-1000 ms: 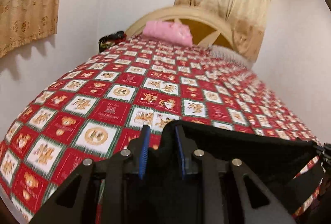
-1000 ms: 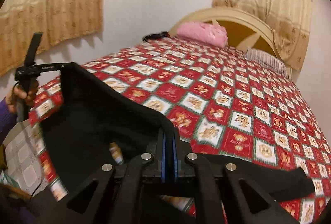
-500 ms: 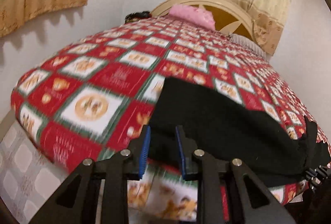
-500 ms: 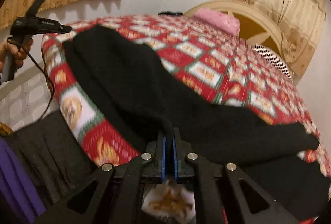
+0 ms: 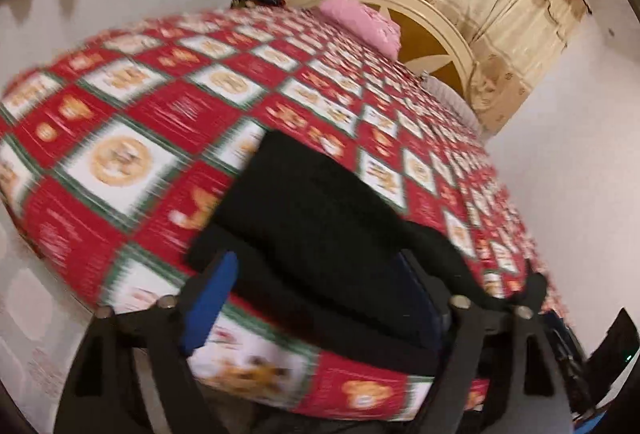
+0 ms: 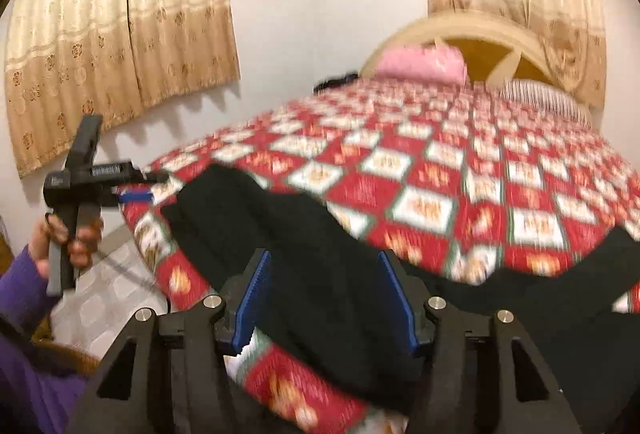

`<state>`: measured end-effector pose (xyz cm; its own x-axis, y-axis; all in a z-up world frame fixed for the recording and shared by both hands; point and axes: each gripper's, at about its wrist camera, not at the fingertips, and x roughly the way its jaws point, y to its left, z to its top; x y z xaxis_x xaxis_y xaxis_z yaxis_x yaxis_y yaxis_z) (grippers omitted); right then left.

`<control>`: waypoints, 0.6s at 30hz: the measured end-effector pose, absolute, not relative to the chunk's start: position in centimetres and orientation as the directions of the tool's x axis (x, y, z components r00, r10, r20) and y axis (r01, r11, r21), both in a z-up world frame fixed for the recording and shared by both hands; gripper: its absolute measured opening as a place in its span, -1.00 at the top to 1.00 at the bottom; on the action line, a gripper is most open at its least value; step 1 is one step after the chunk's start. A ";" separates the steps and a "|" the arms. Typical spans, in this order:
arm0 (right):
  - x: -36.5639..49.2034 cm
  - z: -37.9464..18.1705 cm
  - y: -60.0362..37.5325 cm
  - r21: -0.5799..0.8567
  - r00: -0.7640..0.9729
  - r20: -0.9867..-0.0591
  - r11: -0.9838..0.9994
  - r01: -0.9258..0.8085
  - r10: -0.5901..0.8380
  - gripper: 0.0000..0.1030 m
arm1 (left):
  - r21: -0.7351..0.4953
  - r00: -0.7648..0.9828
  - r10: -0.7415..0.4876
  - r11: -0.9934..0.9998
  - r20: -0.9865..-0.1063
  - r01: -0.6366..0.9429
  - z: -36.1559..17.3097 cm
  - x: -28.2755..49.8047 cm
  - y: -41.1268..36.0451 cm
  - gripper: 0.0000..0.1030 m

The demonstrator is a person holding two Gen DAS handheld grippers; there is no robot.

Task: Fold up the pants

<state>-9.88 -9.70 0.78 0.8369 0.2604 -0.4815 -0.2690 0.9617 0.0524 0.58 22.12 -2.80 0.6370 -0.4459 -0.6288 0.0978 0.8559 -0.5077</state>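
The black pants point(image 5: 320, 218) lie flat on the near edge of the bed, also in the right wrist view point(image 6: 280, 234). My left gripper point(image 5: 320, 294) is open, its jaws wide apart on either side of the pants' near end, holding nothing. My right gripper point(image 6: 326, 290) is open too, its blue pads point(image 6: 252, 294) spread over the pants. The left gripper also shows at the left of the right wrist view point(image 6: 132, 189), held in a hand beside the bed corner.
The bed has a red, white and green patterned cover point(image 6: 460, 193). A pink pillow point(image 6: 424, 63) and a striped pillow point(image 6: 540, 101) lie by the cream headboard point(image 5: 420, 13). Beige curtains point(image 6: 120, 33) hang on the white walls. Tiled floor point(image 6: 108, 298) lies left of the bed.
Both grippers have opened and let go of the pants, which now lie on the bed edge. Both grippers have drawn back toward the foot of the bed.
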 end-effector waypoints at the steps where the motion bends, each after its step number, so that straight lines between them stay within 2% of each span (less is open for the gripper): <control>1: -9.5 0.9 -8.9 0.030 0.850 -0.465 0.964 -0.264 0.247 -0.10 | -0.510 0.614 -0.462 0.853 -0.640 0.110 -3.1 0.9 21.2 -0.18; 5: -8.2 -0.3 -6.3 -0.012 0.823 -0.487 0.940 -0.341 0.292 -0.10 | -0.492 0.565 -0.432 0.869 -0.703 0.051 -5.0 2.7 20.0 -0.16; 8: -7.4 -2.6 -4.0 -0.109 0.794 -0.541 0.913 -0.392 0.277 -0.07 | -0.602 0.554 -0.483 0.798 -0.678 -0.041 -6.6 4.1 21.2 -0.16; 9: -7.2 -3.4 -3.4 -0.139 0.787 -0.559 0.906 -0.401 0.263 -0.01 | -0.643 0.575 -0.501 0.764 -0.647 -0.058 -6.7 4.3 21.7 -0.16; 11: -6.5 -5.2 -2.5 -0.184 0.766 -0.602 0.894 -0.410 0.227 0.44 | -0.664 0.587 -0.507 0.745 -0.631 -0.071 -6.8 4.5 22.0 -0.16; 13: -5.8 -6.6 -2.4 -0.165 0.729 -0.644 0.888 -0.429 0.232 0.61 | -0.667 0.606 -0.495 0.741 -0.623 -0.081 -6.6 4.6 22.0 -0.16; 14: -5.6 -7.0 -2.4 -0.161 0.724 -0.649 0.888 -0.431 0.233 0.61 | -0.667 0.614 -0.492 0.741 -0.617 -0.077 -6.5 4.7 21.9 -0.13; 15: -5.6 -7.2 -2.5 -0.162 0.733 -0.637 0.888 -0.430 0.239 0.62 | -0.664 0.619 -0.488 0.744 -0.615 -0.073 -6.5 4.7 21.7 -0.03; 16: -5.6 -7.2 -2.5 -0.163 0.736 -0.633 0.888 -0.430 0.240 0.69 | -0.658 0.622 -0.481 0.749 -0.618 -0.074 -6.6 4.8 21.7 0.31; 17: -5.5 -7.2 -2.5 -0.159 0.732 -0.637 0.888 -0.432 0.242 0.86 | -0.662 0.620 -0.487 0.746 -0.616 -0.072 -6.8 4.9 21.7 0.78; 18: -5.5 -7.0 -2.5 -0.145 0.726 -0.641 0.889 -0.434 0.250 0.96 | -0.676 0.616 -0.502 0.734 -0.607 -0.068 -7.0 5.1 21.7 0.87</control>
